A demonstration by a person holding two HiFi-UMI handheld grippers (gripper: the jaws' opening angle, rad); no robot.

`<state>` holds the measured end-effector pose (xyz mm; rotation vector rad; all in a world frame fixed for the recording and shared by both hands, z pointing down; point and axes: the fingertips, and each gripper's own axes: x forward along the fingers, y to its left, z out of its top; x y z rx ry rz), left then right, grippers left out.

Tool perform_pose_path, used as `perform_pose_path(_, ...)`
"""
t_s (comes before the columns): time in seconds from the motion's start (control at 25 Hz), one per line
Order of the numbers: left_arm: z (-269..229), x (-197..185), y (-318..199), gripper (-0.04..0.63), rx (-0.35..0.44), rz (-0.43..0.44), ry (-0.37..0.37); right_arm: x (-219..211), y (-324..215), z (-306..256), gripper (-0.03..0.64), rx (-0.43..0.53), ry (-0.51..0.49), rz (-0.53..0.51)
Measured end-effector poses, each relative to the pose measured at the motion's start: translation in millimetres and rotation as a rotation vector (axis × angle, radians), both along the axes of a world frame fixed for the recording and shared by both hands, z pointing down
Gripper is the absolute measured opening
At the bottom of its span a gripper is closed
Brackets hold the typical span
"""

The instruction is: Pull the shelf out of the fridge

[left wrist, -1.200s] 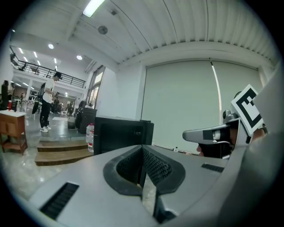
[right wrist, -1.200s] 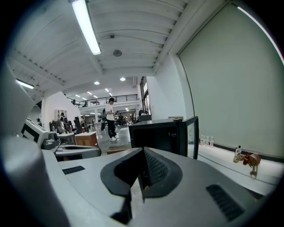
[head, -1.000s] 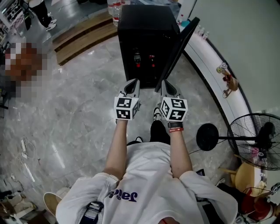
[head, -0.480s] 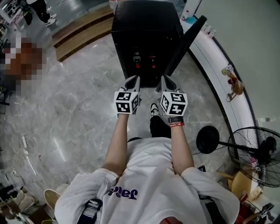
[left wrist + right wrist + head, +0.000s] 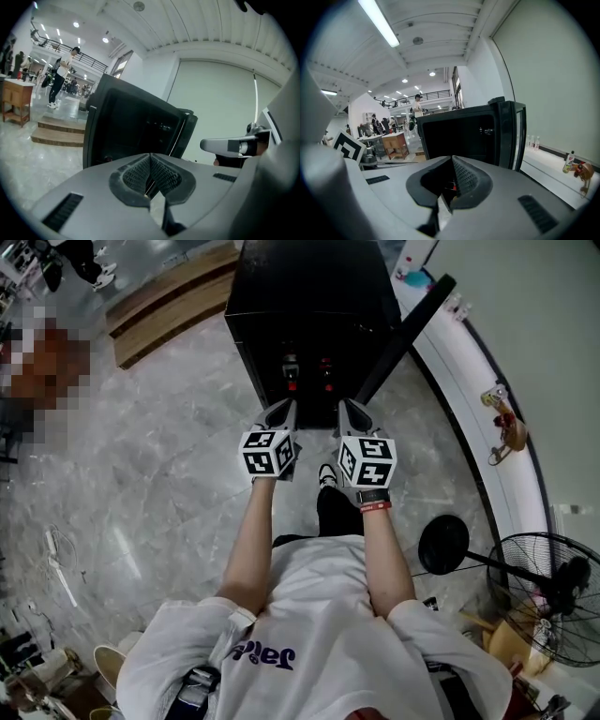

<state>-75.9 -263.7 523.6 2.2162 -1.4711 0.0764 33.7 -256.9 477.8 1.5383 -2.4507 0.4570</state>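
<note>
Facing the person: a black fridge (image 5: 309, 306) stands on the grey marble floor (image 5: 169, 474), its open front turned toward both grippers.
Fridge door (image 5: 403, 334): swung wide open on the right side of the cabinet; in the head view it shows edge-on as a dark slanted bar.
Shelf: inside the fridge's dark cavity; its outline cannot be made out in any view.
Red-marked objects (image 5: 291, 382): two small items, side by side, low in the opening.
Left gripper (image 5: 281, 412): held out before the opening, near the fridge but apart from it. Its jaws are pressed together tip to tip with nothing between them.
Right gripper (image 5: 350, 411): level with the left one, just beside the lower end of the open door. Its jaws likewise meet at the tips and are empty.
Forearms: both bare and stretched forward side by side, with a red wristband (image 5: 375, 506) on the right one.
Wooden step (image 5: 159, 306): on the floor to the left of the fridge.
White curved ledge (image 5: 469, 418): runs along the wall on the right, with a small figurine (image 5: 503, 427) on it.
Standing fan (image 5: 548, 577): on the floor at lower right, well apart from the fridge.
</note>
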Motion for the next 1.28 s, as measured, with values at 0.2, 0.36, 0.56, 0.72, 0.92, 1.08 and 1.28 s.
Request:
perform_pose_path(0.2,29,-3,-35,0.043,-0.036,-0.027,0.072,-7,-31,17,0.017,-0.001,0.010,-0.029)
perform_pose_path(0.36,53,-2,-58,0.060,-0.068,-0.048,0.132,-8,-49,32,0.017,-0.007,0.010,-0.037)
perform_pose_path(0.56,83,-5,-78,0.094,-0.106,-0.088,0.242,-4,-58,54,0.017,-0.014,0.004,-0.033)
perform_pose_path(0.72,103,-8,-92,0.131,-0.129,-0.109,0.329,1,-66,69,0.017,-0.016,0.003,-0.028)
perform_pose_path(0.92,122,-8,-110,0.169,-0.152,-0.126,0.423,4,-78,79,0.017,-0.015,0.015,-0.032)
perform_pose_path(1.08,138,-6,-125,0.195,-0.166,-0.134,0.514,4,-86,89,0.018,-0.022,0.016,-0.030)
perform_pose_path(1.28,162,-5,-148,0.221,-0.183,-0.163,0.644,2,-95,109,0.018,-0.048,0.015,-0.027)
